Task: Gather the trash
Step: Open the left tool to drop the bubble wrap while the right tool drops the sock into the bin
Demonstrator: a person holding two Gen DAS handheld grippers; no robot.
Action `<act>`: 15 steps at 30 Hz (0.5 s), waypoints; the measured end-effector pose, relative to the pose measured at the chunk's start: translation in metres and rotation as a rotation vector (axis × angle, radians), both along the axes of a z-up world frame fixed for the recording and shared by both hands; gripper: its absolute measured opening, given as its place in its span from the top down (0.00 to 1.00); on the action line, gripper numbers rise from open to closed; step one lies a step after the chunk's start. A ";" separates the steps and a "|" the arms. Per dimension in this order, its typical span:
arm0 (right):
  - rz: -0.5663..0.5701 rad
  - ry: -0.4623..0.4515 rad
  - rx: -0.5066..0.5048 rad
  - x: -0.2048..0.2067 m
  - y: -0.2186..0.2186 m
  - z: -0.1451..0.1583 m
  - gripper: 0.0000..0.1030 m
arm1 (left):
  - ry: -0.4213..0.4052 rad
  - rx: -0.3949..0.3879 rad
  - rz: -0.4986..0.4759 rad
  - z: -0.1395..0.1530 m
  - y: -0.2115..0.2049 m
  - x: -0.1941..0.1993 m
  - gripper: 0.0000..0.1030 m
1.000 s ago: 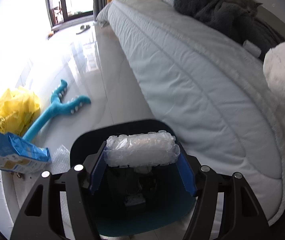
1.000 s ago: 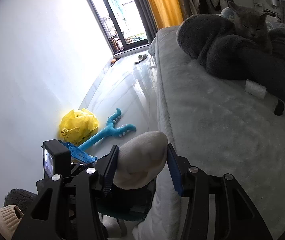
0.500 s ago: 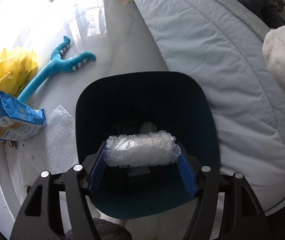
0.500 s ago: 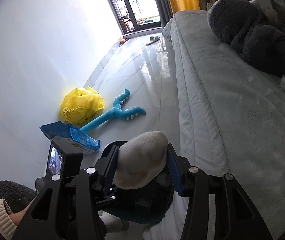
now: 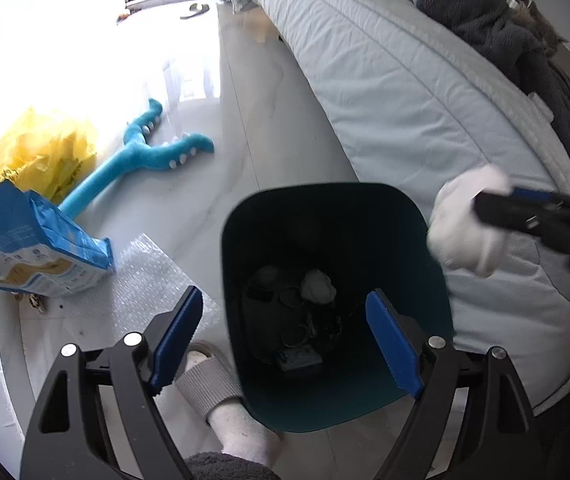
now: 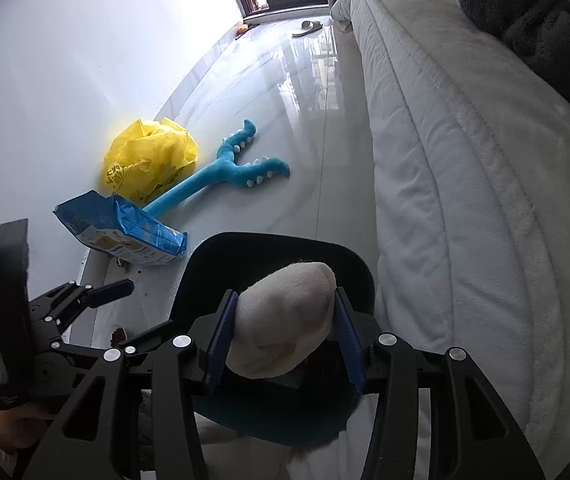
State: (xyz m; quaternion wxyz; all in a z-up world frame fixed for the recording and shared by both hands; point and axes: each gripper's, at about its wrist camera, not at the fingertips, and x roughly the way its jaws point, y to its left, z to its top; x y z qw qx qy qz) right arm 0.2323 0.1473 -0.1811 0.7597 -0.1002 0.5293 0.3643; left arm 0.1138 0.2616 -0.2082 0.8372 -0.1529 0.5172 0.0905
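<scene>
Over the dark teal trash bin (image 5: 433,280), left wrist view: left gripper (image 5: 285,336) has its blue fingers (image 5: 177,332) spread wide with nothing between them; crumpled scraps lie at the bin's bottom, and a blue snack bag (image 5: 33,248), bubble wrap sheet (image 5: 153,280) and yellow plastic bag (image 5: 45,156) lie on the floor to the left. Right wrist view: right gripper (image 6: 283,332) pinches a white fabric wad (image 6: 285,320) just above the bin's rim, bed (image 6: 485,184) alongside.
</scene>
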 end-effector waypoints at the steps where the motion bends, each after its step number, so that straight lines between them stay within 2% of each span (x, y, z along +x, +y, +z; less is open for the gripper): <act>1: 0.001 0.008 -0.007 0.000 0.004 -0.005 0.53 | -0.009 0.003 0.000 0.002 0.001 -0.001 0.17; 8: 0.038 0.049 -0.078 -0.006 0.022 -0.032 0.52 | -0.106 0.030 -0.024 0.023 0.008 -0.012 0.18; 15: 0.082 0.073 -0.137 -0.016 0.039 -0.049 0.52 | -0.188 0.044 -0.007 0.042 0.017 -0.019 0.25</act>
